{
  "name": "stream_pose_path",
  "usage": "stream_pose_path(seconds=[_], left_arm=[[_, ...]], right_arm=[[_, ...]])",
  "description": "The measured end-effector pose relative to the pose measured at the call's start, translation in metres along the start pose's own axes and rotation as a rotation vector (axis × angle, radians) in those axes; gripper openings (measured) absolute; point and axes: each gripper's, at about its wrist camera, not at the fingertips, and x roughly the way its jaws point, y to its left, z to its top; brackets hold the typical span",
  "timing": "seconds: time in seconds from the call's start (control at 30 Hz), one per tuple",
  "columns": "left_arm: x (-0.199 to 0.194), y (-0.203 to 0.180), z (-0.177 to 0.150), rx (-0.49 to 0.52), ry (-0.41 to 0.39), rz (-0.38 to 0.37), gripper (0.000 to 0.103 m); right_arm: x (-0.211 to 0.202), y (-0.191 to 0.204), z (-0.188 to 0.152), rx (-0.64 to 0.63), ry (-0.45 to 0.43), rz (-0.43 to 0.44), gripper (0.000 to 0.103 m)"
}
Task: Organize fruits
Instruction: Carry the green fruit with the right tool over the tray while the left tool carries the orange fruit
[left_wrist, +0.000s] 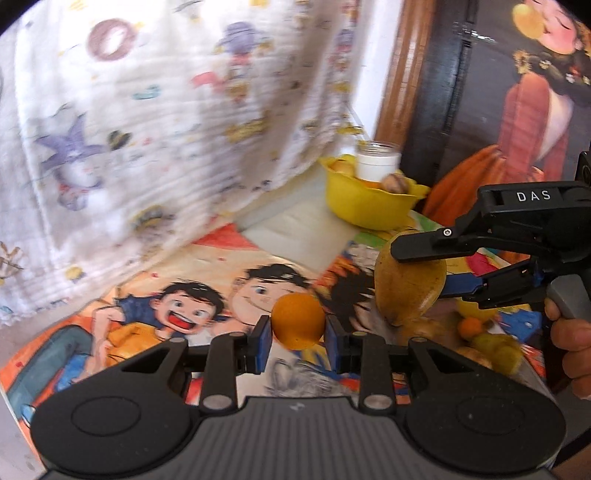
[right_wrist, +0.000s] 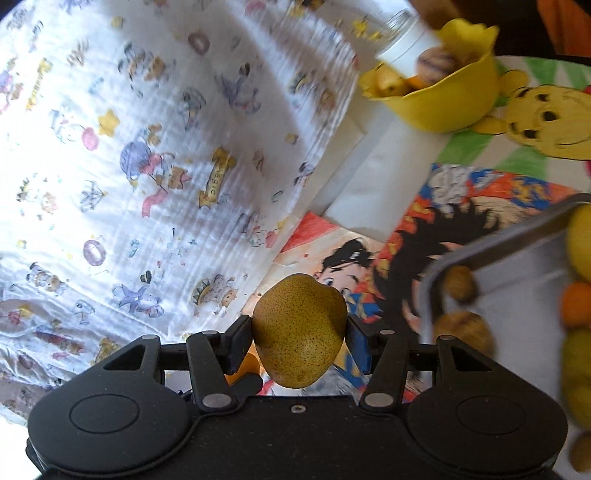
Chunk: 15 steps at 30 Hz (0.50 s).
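Clamped between the blue pads of the left gripper (left_wrist: 298, 326), low in the middle of the left wrist view, was a small orange (left_wrist: 298, 320) — lifted clear of the cartoon-printed cover (left_wrist: 207, 295) on the desk. To its right, the right gripper (left_wrist: 424, 273) came in from the frame's right edge, closed on a speckled yellow-green pear (left_wrist: 408, 288), with a hand (left_wrist: 572, 350) on its grey handle. The right wrist view showed that pear (right_wrist: 300, 334) pinched at its sides at lower centre. A yellow bowl (left_wrist: 364, 206) sat at upper centre right, holding a white cup (left_wrist: 377, 164) and several fruits, a walnut (left_wrist: 396, 183) among them. A grey tray (right_wrist: 491, 254) at the right edge of the right wrist view held more fruit — blurred.
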Motion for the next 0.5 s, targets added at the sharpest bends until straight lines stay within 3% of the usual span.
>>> stream_pose_path(seconds=[0.5], left_arm=[[-0.013,-0.096,-0.035,0.061,0.053,-0.184,0.033]], right_arm=[[-0.120,-0.065,-0.043,0.040,-0.100,-0.131,0.057]])
